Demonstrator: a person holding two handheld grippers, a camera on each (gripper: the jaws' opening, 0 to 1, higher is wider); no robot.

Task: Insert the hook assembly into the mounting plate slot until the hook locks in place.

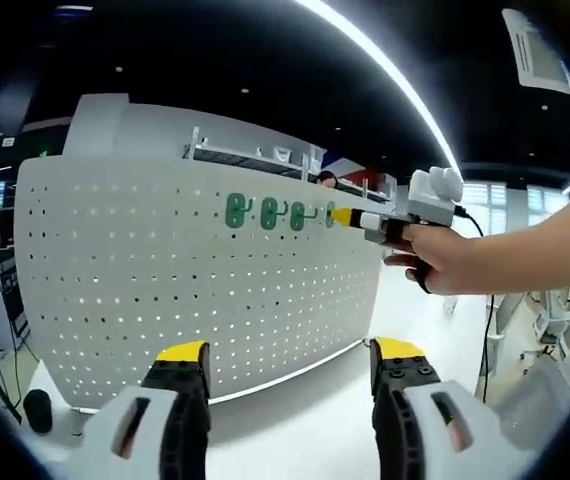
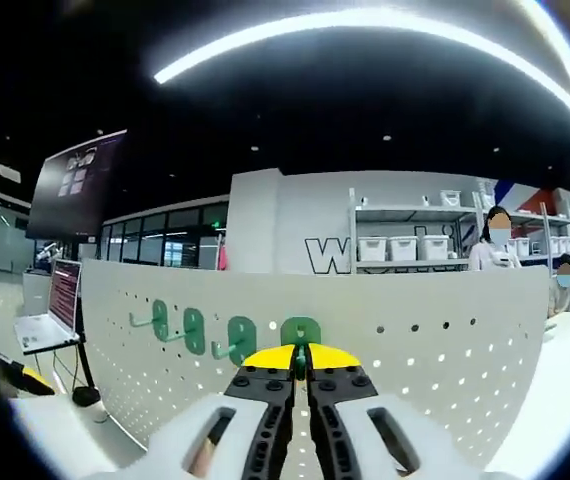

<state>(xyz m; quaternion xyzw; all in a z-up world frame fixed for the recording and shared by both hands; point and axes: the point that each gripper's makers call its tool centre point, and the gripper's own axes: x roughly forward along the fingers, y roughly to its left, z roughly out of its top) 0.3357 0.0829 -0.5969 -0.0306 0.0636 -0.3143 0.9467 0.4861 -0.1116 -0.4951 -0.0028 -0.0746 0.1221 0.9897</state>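
A white perforated mounting plate (image 1: pixel 165 290) stands upright on the table. Three green hooks (image 1: pixel 268 213) hang in a row near its top edge. A fourth green hook (image 2: pixel 301 332) sits against the plate (image 2: pixel 445 340) at the right end of that row (image 2: pixel 194 330), and my right gripper (image 2: pixel 301 358) is shut on its stem. In the left gripper view, a hand holds the right gripper (image 1: pixel 345 215), its yellow tips at the plate beside the row. My left gripper (image 1: pixel 290 352) stands open low in front of the plate, holding nothing.
The plate stands on a white table (image 1: pixel 305 420). A laptop (image 2: pixel 50 310) sits past the plate's left end. Shelves with white bins (image 2: pixel 405 245) and seated people are behind the plate. A cable (image 1: pixel 487 330) hangs from the right gripper.
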